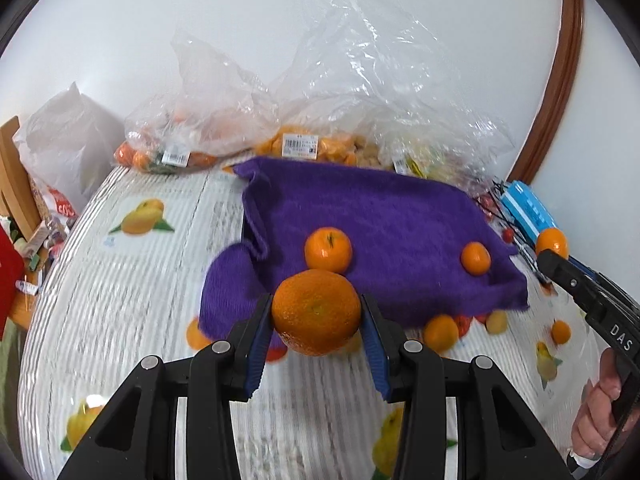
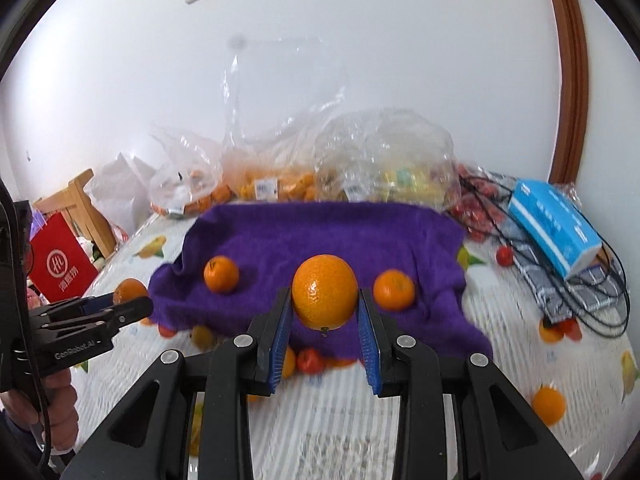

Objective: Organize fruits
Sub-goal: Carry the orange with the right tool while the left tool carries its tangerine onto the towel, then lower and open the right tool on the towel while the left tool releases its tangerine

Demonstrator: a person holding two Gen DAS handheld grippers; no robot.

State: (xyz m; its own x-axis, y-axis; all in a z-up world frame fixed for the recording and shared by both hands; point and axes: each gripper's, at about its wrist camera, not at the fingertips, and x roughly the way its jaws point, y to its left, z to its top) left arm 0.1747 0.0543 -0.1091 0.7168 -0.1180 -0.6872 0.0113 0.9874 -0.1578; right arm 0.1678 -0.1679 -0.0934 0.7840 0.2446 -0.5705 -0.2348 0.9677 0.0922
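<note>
The left gripper (image 1: 316, 312) pinches a dimpled round orange (image 1: 316, 311) between its ribbed blue pads (image 1: 376, 344); the right gripper (image 2: 324, 300) clamps a smoother orange (image 2: 325, 291) likewise. Both hang over the near edge of a fuzzy purple towel (image 1: 384, 216), where two small mandarins (image 1: 329, 249) sit, well apart. Crinkled clear bags (image 1: 360, 92) behind seem to hold more citrus

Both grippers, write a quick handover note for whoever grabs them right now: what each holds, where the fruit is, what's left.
Left gripper: shut on a large orange, held above the near edge of the purple towel.
Right gripper: shut on another orange, also over the towel.
Done: two mandarins lie on the towel.
Left: set both oranges down; loose fruit remains by the towel's near edge, more in the plastic bags behind.
</note>
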